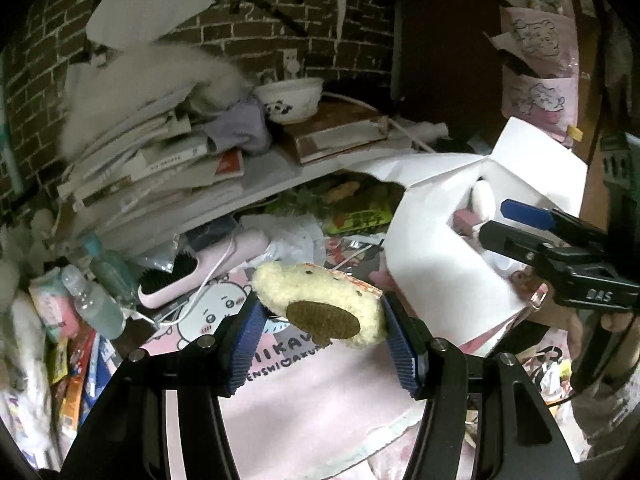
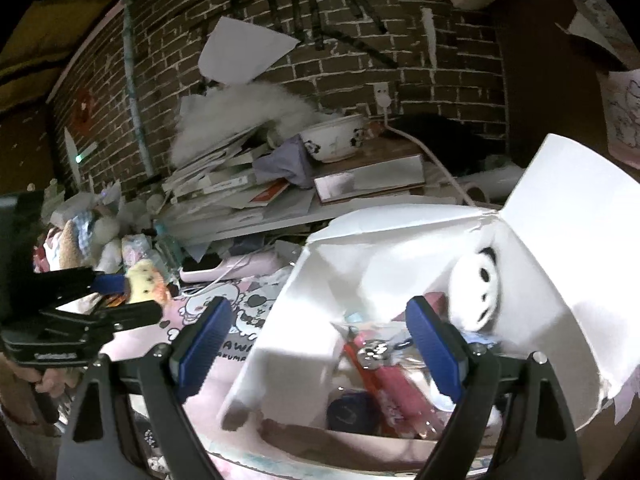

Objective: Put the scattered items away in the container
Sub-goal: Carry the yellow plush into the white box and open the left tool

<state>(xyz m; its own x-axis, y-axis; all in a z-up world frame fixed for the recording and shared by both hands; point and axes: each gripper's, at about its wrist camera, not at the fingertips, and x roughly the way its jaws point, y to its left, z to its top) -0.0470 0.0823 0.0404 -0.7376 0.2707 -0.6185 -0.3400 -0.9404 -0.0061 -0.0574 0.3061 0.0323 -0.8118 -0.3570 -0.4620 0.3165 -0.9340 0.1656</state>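
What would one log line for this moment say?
left gripper: shut on plush toy | right gripper: open, at white box | toy not yet boxed

The left tongs (image 1: pixel 322 316) point downward, blue pads pressed on both sides of a plush toy (image 1: pixel 320 304) held aloft. The right tongs (image 2: pixel 320 344) tilt down too, jaws spread wide, gripping nothing.

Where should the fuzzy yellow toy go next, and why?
Probably sideways over the white box and then let go. The left claw grips the yellow plush toy above the pink cloth, and the box stands open beside it with toys inside.
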